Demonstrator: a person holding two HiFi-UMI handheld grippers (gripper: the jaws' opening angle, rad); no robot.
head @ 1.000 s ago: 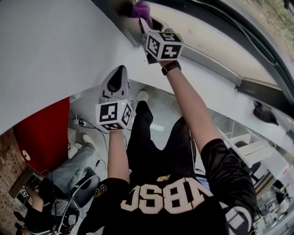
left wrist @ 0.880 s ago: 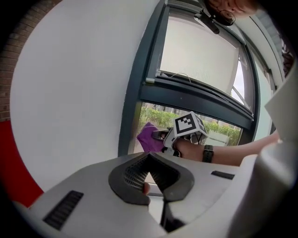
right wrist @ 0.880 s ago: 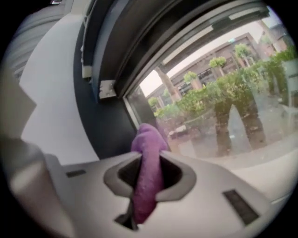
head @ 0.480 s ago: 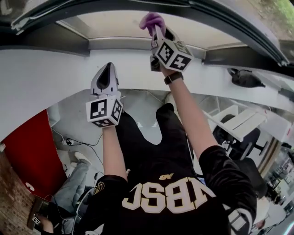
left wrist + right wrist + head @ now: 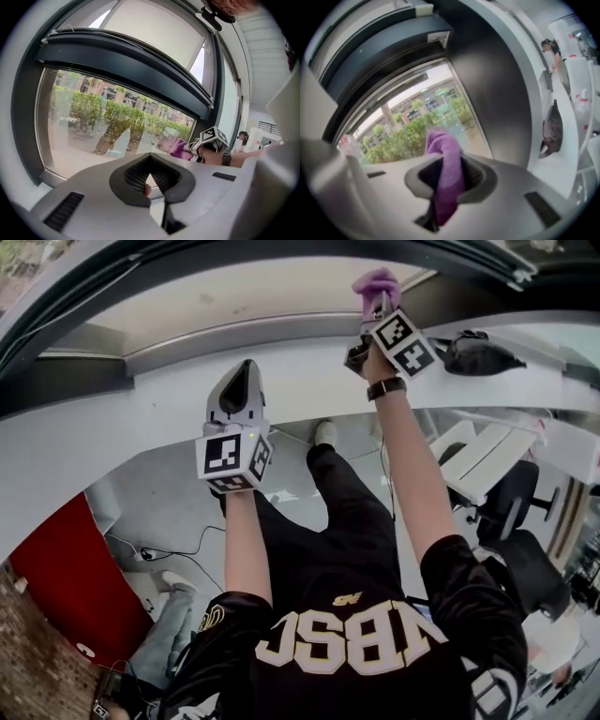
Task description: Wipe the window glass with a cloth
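Observation:
The purple cloth (image 5: 445, 157) is clamped in my right gripper (image 5: 449, 174), its bunched end pressed to the window glass (image 5: 417, 122) close to the dark right side of the frame. In the head view the right gripper (image 5: 382, 304) is raised high with the cloth (image 5: 375, 281) at its tip. My left gripper (image 5: 244, 381) is held up lower and to the left, off the glass, shut and empty. The left gripper view looks across the glass (image 5: 103, 122) to the cloth (image 5: 180, 148) and the marker cube (image 5: 212, 137). The left gripper (image 5: 151, 174) holds nothing.
A dark window frame (image 5: 140, 70) and a roller blind (image 5: 154, 33) run above the glass. A white sill (image 5: 309, 362) carries a black bag (image 5: 480, 352). An office chair (image 5: 520, 521) and a red panel (image 5: 66, 577) are below. A person (image 5: 551, 47) stands far off.
My right gripper has carried the cloth rightward across the glass, from the left frame edge toward the right one. The left gripper has swung from the white wall to face the pane.

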